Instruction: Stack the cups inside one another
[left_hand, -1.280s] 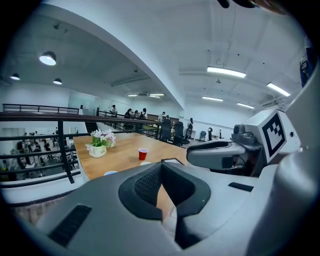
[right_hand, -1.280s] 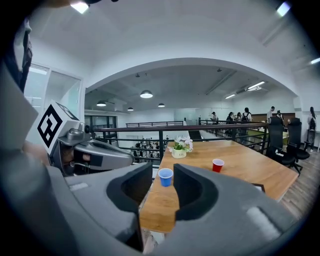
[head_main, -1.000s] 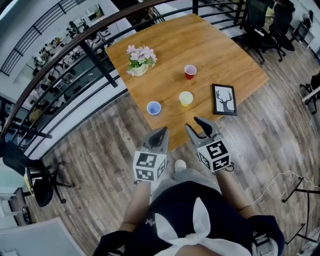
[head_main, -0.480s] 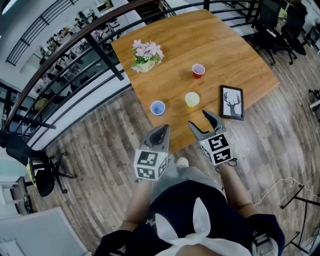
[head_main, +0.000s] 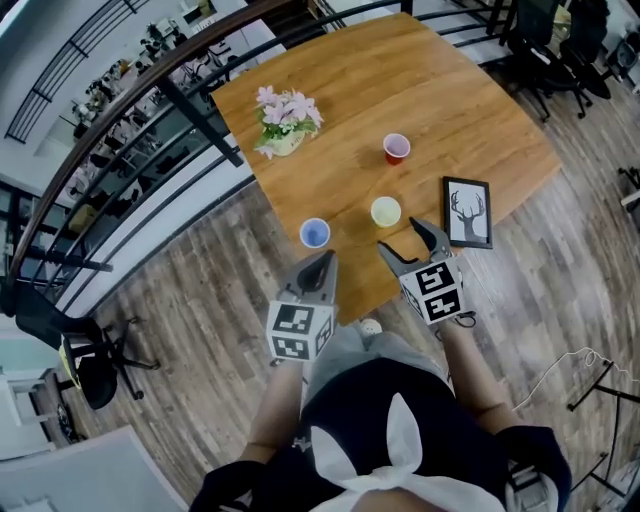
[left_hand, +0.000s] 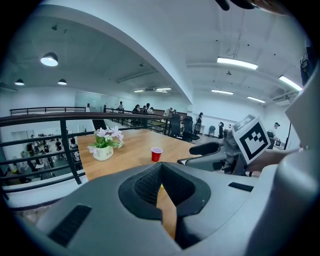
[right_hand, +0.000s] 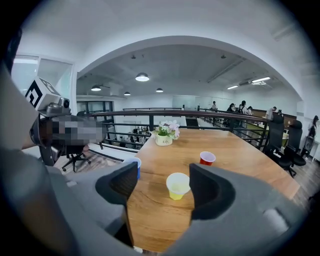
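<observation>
**Right gripper** (head_main: 404, 240), lower centre of the head view. Its jaws stand wide apart, having just been opening, and they grip nothing. In the right gripper view the gap between them frames bare table top, with the yellow cup (right_hand: 178, 185) beyond the tips and untouched.

**Left gripper** (head_main: 321, 268), just to the left of the right one in the head view. Its jaws are closed together on nothing, and the tips lie close to the near edge of the table.

**Cups.** All three stand upright, mouth up and separate, with none nested in another.
- The yellow cup sits just above the right gripper in the head view.
- The blue cup (head_main: 314, 233) stands to the left of the yellow cup, near the table edge and just above the left gripper. In the right gripper view it is partly hidden behind the left-hand jaw.
- The red cup (head_main: 396, 148) stands farther up the frame, well apart from the other two.

**Surroundings.**
- The wooden table (head_main: 450, 100) fills the upper centre of the head view.
- A framed deer picture (head_main: 467, 212) lies flat to the right of the yellow cup.
- A pot of pink flowers (head_main: 283, 120) stands toward the upper left of the table.
- A dark railing (head_main: 200, 122) runs diagonally along the table's left side.
- A plank floor (head_main: 200, 290) surrounds the table.
- An office chair (head_main: 85, 365) stands at the left edge of the frame.
</observation>
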